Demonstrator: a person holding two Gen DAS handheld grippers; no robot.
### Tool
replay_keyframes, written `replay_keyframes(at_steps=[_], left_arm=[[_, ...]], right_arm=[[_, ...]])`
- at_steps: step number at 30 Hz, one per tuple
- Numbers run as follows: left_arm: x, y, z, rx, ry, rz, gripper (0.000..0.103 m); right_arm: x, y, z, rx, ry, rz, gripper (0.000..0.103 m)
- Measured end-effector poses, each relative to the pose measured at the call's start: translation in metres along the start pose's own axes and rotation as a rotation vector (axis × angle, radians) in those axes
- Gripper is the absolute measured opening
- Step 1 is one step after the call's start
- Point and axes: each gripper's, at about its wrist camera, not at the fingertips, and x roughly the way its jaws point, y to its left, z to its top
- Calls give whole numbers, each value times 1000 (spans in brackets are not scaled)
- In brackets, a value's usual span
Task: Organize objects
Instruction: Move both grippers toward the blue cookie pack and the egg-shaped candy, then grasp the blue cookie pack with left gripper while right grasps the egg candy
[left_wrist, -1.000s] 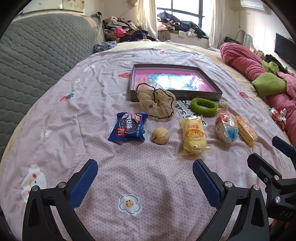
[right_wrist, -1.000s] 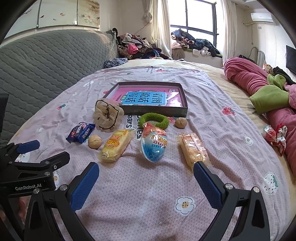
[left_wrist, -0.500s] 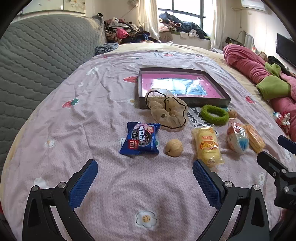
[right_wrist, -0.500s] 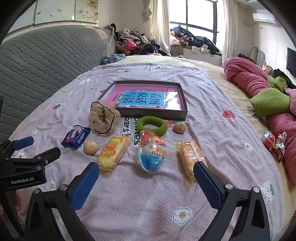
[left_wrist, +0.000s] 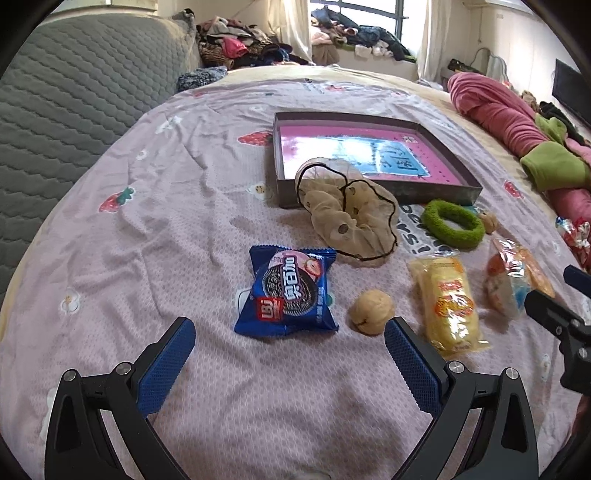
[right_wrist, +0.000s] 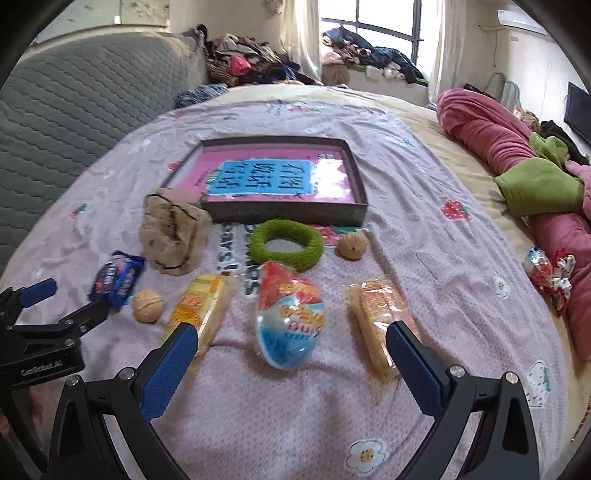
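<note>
On the lilac bedspread lies a blue cookie packet, just ahead of my open left gripper. A walnut sits to its right, then a yellow cake packet. A beige scrunchie leans on a shallow grey tray with a pink lining. My open right gripper hovers over an egg-shaped snack pack, between the yellow cake packet and an orange wafer packet. A green hair ring and a second walnut lie before the tray.
A grey quilted headboard runs along the left. Rolled pink and green bedding lines the right side, with a shiny wrapped item beside it. Clothes are heaped at the far end under the window.
Both grippers have moved forward and lower toward the items; the cookie packet now lies just ahead of the left fingers and the egg pack between the right ones. Nothing was grasped.
</note>
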Motion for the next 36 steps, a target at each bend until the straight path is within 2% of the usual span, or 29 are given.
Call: replay_keyframes(at_steps=[6, 10, 20, 24, 26, 30, 34, 36], left_arm=[[21, 5, 11, -2, 19, 4, 102], [33, 10, 16, -9, 33, 15, 102], [61, 10, 23, 11, 70, 43, 102], [72, 11, 22, 17, 93, 51, 102], [80, 12, 21, 15, 118, 52, 102], [82, 13, 20, 14, 114, 46, 102], [82, 16, 20, 3, 114, 28, 102], [81, 15, 20, 0, 112, 31, 101]], right_arm=[[23, 5, 10, -24, 62, -50, 102], [31, 13, 14, -67, 72, -108, 97], [52, 19, 17, -100, 129, -146, 88], [66, 21, 17, -116, 166, -174, 77], [72, 23, 16, -124, 182, -178, 75], [81, 25, 15, -138, 190, -181, 68], [85, 29, 16, -143, 197, -147, 52], [87, 31, 17, -153, 193, -150, 52]])
